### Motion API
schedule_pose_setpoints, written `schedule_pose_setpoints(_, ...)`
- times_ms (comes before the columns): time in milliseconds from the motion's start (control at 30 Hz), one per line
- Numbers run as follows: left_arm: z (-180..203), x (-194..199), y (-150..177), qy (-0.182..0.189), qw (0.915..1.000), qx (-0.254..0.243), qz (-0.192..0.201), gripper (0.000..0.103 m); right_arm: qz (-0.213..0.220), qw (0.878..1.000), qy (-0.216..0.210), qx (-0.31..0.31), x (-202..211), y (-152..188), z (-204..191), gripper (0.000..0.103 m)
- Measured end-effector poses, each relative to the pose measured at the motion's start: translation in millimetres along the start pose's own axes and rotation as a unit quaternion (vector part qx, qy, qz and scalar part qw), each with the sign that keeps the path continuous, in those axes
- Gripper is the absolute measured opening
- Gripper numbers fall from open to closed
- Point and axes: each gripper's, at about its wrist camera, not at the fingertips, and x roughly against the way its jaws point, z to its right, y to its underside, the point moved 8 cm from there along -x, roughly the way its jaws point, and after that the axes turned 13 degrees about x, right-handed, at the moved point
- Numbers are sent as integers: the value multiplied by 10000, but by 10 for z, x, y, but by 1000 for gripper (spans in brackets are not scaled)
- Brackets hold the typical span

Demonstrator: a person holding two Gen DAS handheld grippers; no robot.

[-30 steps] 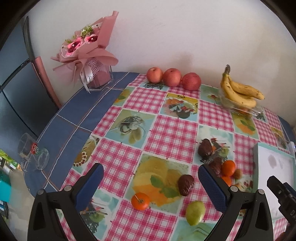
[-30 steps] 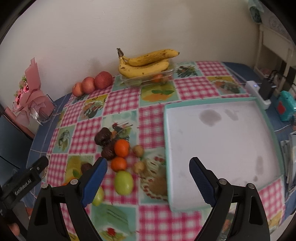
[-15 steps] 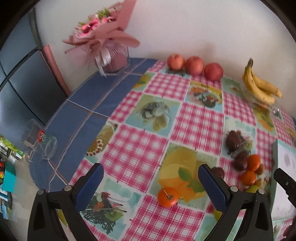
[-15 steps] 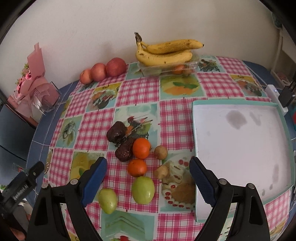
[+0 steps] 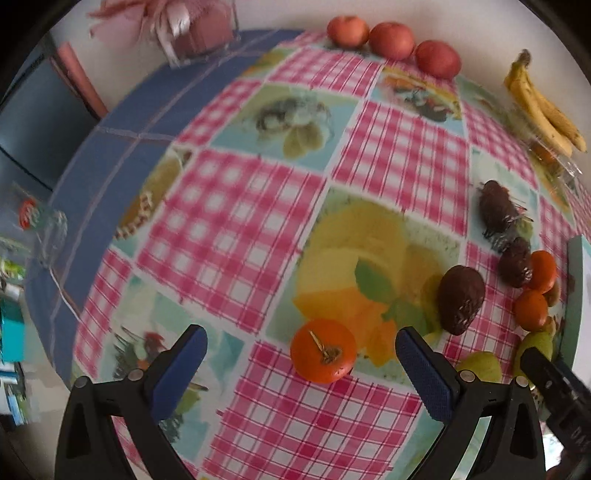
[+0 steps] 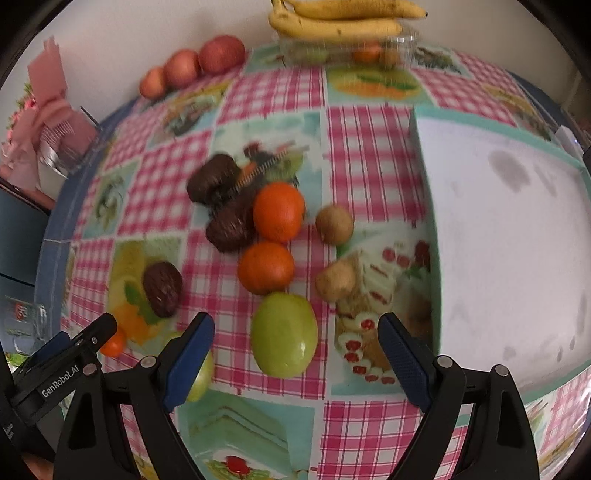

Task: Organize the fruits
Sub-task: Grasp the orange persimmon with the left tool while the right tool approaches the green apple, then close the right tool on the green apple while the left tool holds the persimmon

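**Ana:** Checked oilcloth covers the table (image 6: 369, 147), pink squares between fruit prints. Nearest, the right tongs (image 6: 295, 354) are spread wide and empty, with the green fruit (image 6: 284, 334) lying on the cloth between the pads, untouched. A second green one (image 6: 199, 376) sits half behind the left pad.

**Ben:** And the other hand?

**Ana:** The left tongs (image 5: 299, 362) are likewise released, straddling the orange with the stalk (image 5: 323, 350). Just past it lies a dark brown fruit (image 5: 461, 299). Further on come two oranges (image 6: 275, 236), more brown ones and two small tan fruits; to the right is the white tray (image 6: 509, 240), bare. Far back, three apples (image 5: 391, 40) and the bananas (image 6: 340, 18) rest against the wall.

**Ben:** What could go wrong?

**Ana:** Round fruit on slick cloth: I'd judge that an off-centre close would squirt it out sideways, knocking the neighbours. The hidden green one could get nudged by that left pad, too.

**Ben:** Changed from half a second ago?

**Ana:** Both pairs have dropped closer. The green fruit then sat ahead of the right pads; now it's between them. The stalked orange has likewise come in between the left ones.
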Motion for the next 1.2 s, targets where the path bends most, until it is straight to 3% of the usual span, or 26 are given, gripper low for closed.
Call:
schedule_pose_setpoints(100,-2,-74,39,109,9997,102,-170,99,-115,9999,47,16,-60,48,3,90)
schedule_pose_setpoints(233,27,-103,70,284,9991,144,-284,85,-185,9998,52,53,-113,75,-6,90)
schedule_pose_setpoints(333,44,-93,85,381,9987,181,-293,78,-164,9998,36,85,-117,72,-37,77)
schedule_pose_setpoints(467,58,-55,96,494,9982,196,-261,71,-90,9999,23,120,-80,42,-61,77)
schedule_pose_setpoints(600,50,-38,82,601,9973,204,-362,53,-31,9999,29,121,-52,13,-86,75)
schedule_pose_setpoints(667,101,-32,85,593,9973,233,-371,48,-29,9999,37,134,-47,14,-89,66)
schedule_pose_setpoints(733,74,-38,92,556,9975,236,-354,40,-47,9999,34,141,-38,33,-77,66)
schedule_pose_setpoints(933,75,-14,83,644,9971,279,-290,38,-34,9998,4,205,-46,27,-105,61)
schedule_pose_setpoints(1200,67,95,44,688,9969,340,-179,38,-52,9998,-12,200,-78,33,-93,48)
